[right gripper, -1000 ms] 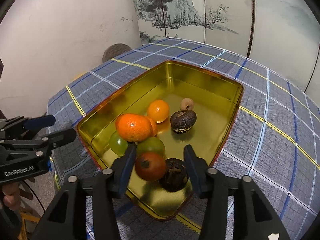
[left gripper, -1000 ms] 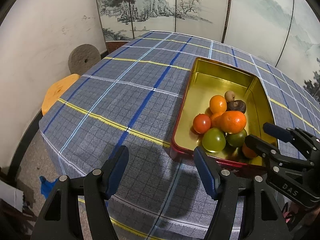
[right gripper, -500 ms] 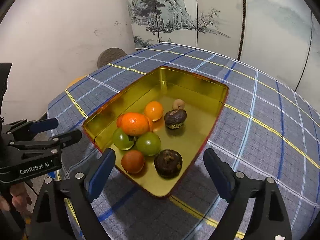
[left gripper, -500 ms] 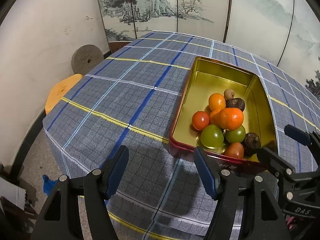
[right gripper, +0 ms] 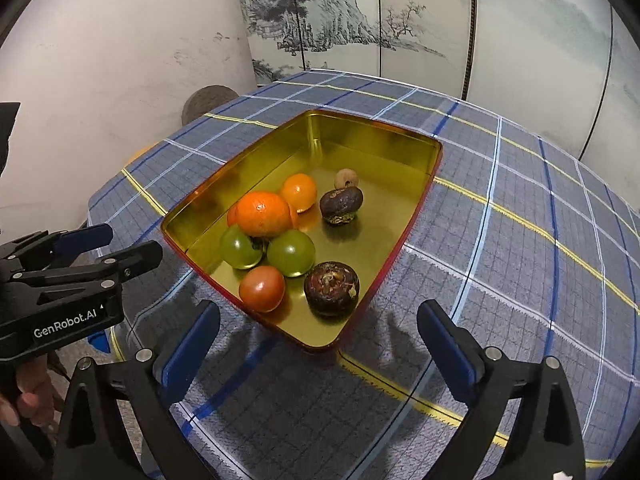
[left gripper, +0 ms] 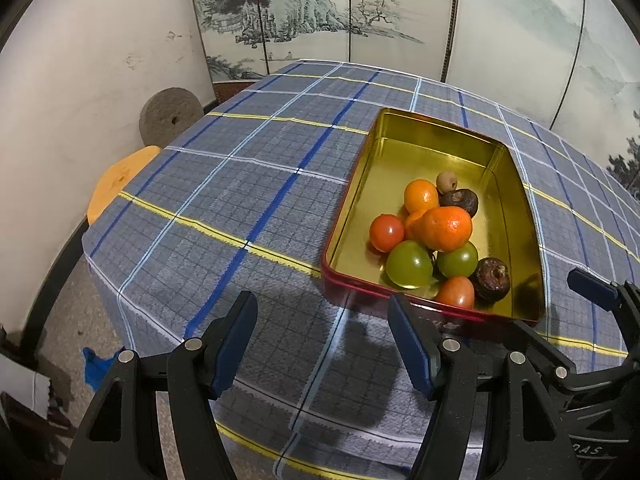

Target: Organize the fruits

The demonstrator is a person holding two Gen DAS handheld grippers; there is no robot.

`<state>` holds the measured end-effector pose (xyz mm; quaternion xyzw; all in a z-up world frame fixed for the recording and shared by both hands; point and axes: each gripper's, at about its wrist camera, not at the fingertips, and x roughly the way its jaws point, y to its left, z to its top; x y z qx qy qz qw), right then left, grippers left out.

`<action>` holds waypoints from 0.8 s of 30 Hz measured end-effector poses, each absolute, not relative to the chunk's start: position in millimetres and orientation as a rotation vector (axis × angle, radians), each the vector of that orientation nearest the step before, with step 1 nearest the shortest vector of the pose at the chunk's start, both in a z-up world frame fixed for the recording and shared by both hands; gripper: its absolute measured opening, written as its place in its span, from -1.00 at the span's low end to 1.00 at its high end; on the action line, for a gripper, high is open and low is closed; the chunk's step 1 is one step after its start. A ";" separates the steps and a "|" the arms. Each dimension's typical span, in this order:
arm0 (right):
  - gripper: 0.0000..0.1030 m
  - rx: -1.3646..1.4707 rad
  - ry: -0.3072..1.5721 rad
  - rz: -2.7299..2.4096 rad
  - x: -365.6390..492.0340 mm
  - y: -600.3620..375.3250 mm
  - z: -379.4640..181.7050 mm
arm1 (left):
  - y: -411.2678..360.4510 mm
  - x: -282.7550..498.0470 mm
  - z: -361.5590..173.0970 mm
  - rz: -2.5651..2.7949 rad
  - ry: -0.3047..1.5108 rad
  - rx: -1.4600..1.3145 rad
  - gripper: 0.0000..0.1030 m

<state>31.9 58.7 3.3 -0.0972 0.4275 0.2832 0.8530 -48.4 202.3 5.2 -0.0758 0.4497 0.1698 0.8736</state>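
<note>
Right hand-held gripper (right gripper: 318,346), jaws just opened and empty, hovers short of the red tomato (right gripper: 262,288) in the tin (right gripper: 416,216).

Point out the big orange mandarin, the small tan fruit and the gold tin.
big orange mandarin (right gripper: 263,214), right wrist view, middle of its peel.
small tan fruit (right gripper: 346,179), right wrist view, its centre.
gold tin (left gripper: 434,162), left wrist view, bare floor.
</note>
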 end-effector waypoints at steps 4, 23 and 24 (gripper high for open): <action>0.91 -0.202 0.910 0.582 31.6 57.4 0.2 | 201.3 -48.1 4.9 0.352 0.940 -0.159 0.32; 0.92 -0.214 0.935 0.582 31.9 59.5 -7.1 | 192.9 -44.2 3.1 0.336 0.942 -0.144 0.32; 0.92 -0.216 0.936 0.583 31.6 60.0 -7.6 | 192.4 -43.9 2.9 0.336 0.941 -0.142 0.32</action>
